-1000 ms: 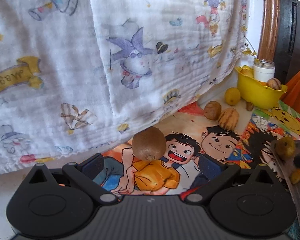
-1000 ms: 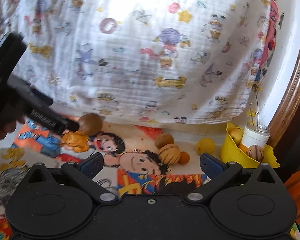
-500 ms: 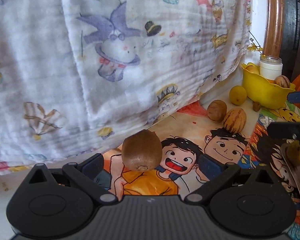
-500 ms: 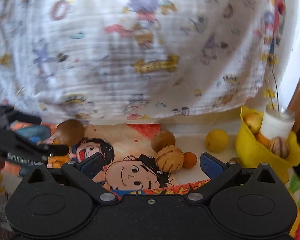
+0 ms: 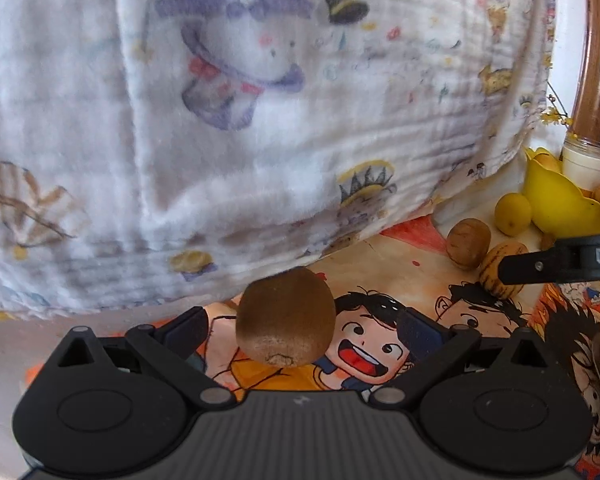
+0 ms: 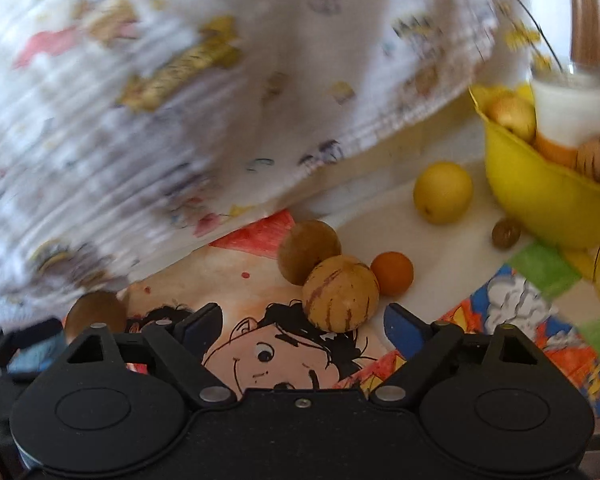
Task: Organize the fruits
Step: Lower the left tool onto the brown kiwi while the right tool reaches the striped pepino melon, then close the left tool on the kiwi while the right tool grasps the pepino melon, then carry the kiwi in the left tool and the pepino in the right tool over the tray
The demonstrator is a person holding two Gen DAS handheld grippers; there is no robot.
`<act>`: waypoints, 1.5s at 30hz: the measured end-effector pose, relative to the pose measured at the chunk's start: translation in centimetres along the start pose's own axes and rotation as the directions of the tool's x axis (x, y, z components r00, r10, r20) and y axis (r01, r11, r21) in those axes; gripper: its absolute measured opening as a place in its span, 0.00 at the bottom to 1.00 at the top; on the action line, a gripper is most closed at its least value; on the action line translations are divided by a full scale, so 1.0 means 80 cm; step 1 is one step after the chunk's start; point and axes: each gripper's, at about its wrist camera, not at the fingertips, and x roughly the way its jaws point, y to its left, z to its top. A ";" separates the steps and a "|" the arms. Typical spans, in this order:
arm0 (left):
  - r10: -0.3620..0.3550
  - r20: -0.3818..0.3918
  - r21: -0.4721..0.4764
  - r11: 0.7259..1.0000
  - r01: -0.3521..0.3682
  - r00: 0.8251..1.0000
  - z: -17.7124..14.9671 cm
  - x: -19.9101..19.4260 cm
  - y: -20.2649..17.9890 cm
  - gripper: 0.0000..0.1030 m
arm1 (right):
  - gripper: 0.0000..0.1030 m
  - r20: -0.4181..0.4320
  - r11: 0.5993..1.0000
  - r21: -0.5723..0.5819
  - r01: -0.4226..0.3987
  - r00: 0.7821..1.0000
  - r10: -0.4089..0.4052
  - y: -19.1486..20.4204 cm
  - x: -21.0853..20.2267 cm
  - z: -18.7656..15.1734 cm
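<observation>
step: left gripper (image 5: 302, 322) lined up on the kiwi (image 5: 286, 316), right gripper (image 6: 303, 322) coming in on the striped fruit (image 6: 341, 293); nothing picked up yet, looks like the approach stage
left fingers: spread, kiwi sits between them but closer to the left one; can't see either pad pressing it
right fingers: closing, still apart; striped fruit just ahead, between the tips, not pinched
fruit location: all loose on the cartoon mat (image 6: 268, 356) on the surface; brown fruit (image 6: 309, 251) touches the striped one from behind, small orange (image 6: 392, 273) just beside it, lemon (image 6: 443, 192) nearer the bowl
goal, probably: yellow bowl (image 6: 540, 196), far right, already has some fruit plus a white jar (image 6: 572, 110)
next move: push each gripper further on so its fruit is centred, then clamp and lift
in the way: brown fruit and orange crowd the striped one, could get knocked and roll; printed cloth (image 5: 260, 120) hangs close behind the kiwi; right view blurred
</observation>
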 end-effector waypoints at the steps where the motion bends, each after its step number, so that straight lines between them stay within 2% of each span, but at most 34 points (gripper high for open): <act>1: 0.001 -0.006 -0.004 1.000 -0.001 1.000 0.000 0.003 -0.001 0.97 | 0.85 -0.006 1.000 0.019 0.002 1.000 -0.002 -0.002 0.005 0.001; 8: -0.001 -0.037 -0.040 0.999 -0.001 0.999 -0.003 0.023 -0.001 0.91 | 0.79 -0.035 0.997 0.081 0.000 0.999 0.003 -0.011 0.033 0.007; 16: 0.024 -0.018 -0.039 0.999 -0.024 1.000 -0.001 0.034 -0.009 0.83 | 0.73 -0.044 0.989 0.146 -0.010 0.999 0.016 -0.029 0.049 0.007; 20: 0.046 -0.004 -0.051 0.998 -0.046 0.999 0.002 0.036 -0.009 0.74 | 0.66 -0.040 0.987 0.158 -0.008 0.999 0.015 -0.033 0.054 0.007; 25: 0.036 0.000 -0.049 0.998 -0.036 0.999 0.003 0.032 -0.005 0.62 | 0.55 -0.034 0.987 0.159 0.003 0.999 0.003 -0.034 0.059 0.005; 36: 0.003 0.001 -0.021 1.000 -0.003 1.000 -0.001 0.030 -0.018 0.61 | 0.52 -0.033 0.986 0.158 -0.047 0.998 0.052 -0.024 0.059 -0.001; 45: -0.101 -0.047 -0.022 0.995 0.100 0.994 -0.004 0.017 -0.018 0.60 | 0.52 -0.040 0.966 0.220 -0.132 0.989 0.144 -0.028 0.039 -0.019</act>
